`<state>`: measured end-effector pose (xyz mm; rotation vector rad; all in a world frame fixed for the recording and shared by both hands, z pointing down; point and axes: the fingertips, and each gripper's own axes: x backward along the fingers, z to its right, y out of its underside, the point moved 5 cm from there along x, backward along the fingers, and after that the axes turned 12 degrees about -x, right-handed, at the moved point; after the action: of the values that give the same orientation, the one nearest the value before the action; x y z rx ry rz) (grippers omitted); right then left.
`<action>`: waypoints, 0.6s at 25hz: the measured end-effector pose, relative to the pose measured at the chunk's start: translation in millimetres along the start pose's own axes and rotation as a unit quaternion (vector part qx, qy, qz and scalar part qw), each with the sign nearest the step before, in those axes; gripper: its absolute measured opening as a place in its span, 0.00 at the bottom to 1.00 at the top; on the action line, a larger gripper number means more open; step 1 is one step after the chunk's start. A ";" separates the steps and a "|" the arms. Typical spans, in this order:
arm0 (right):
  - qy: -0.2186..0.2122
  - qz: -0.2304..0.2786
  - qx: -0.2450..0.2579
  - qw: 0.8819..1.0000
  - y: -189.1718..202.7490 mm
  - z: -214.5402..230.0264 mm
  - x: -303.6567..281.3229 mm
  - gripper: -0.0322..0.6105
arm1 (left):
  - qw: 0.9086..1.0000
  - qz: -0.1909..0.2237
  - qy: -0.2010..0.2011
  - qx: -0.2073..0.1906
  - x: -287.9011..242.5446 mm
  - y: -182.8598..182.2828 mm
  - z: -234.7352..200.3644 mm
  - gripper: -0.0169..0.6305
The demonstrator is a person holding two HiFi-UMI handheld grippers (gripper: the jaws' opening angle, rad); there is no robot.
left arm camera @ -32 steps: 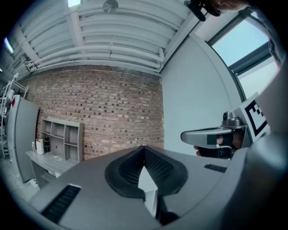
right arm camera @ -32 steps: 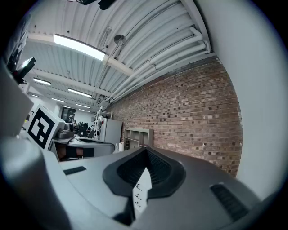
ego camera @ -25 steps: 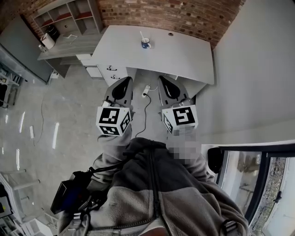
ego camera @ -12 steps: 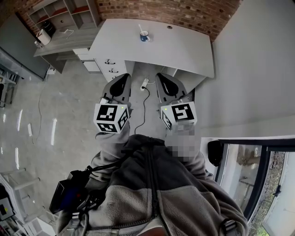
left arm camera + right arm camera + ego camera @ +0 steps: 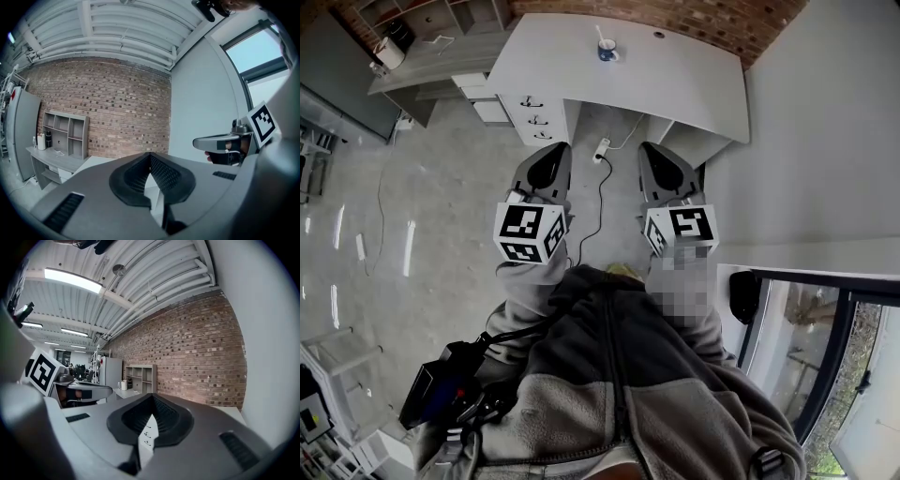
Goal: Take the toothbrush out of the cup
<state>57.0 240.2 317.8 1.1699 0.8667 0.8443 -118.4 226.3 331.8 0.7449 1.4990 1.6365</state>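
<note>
In the head view a blue-and-white cup (image 5: 607, 52) stands near the far edge of a white desk (image 5: 675, 80), with a white toothbrush (image 5: 601, 38) sticking up out of it. My left gripper (image 5: 551, 152) and right gripper (image 5: 653, 152) are held side by side over the floor, well short of the desk, both pointing at it. Each is shut with nothing in it. In the left gripper view the left gripper (image 5: 150, 157) has its jaws meeting at the tip. The right gripper (image 5: 152, 399) looks the same in the right gripper view. Neither gripper view shows the cup.
Drawers (image 5: 534, 117) sit under the desk's left end. A power strip with a black cable (image 5: 601, 150) lies on the floor between the grippers. A grey shelf unit (image 5: 422, 19) stands at the far left, a brick wall behind the desk, and a white wall and window (image 5: 806, 347) to the right.
The desk and cup have slid toward the top of the head view and look a little larger. Both grippers stay shut, side by side.
</note>
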 end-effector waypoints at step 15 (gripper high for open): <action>-0.018 -0.012 0.004 1.000 10.9 37.8 -89.3 0.05 | 1.000 -0.009 -0.011 0.007 -67.6 29.4 -48.9 0.03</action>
<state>51.9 146.9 345.9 1.1764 0.8532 0.7980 -128.4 143.1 360.0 0.7535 1.4990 1.6006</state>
